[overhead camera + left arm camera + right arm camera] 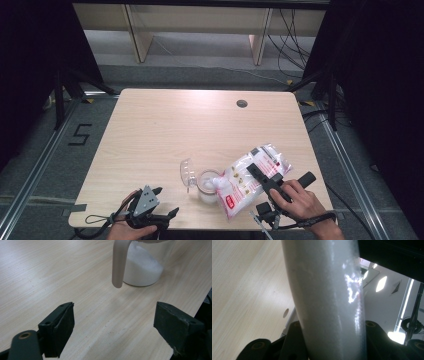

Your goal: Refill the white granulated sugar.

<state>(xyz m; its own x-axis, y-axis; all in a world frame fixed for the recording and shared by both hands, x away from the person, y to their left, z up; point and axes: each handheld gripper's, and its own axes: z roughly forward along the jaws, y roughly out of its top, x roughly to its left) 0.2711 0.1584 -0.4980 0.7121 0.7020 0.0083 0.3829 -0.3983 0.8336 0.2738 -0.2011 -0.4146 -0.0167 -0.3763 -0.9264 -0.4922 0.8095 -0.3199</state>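
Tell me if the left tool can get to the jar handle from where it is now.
Probably yes. The left tool is open, and bare table lies between it and the jar handle. The right tool tips the bag from the jar's other side.

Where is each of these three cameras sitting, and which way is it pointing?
High view: above the person's side, looking forward and down on the table; both hands show, the right gripper holding a bag tipped over a jar.
Left gripper view: rides the left gripper, looking past open fingers at the jar.
Right gripper view: rides the right gripper, fingers clamping the bag.
Shared: jar and bag.
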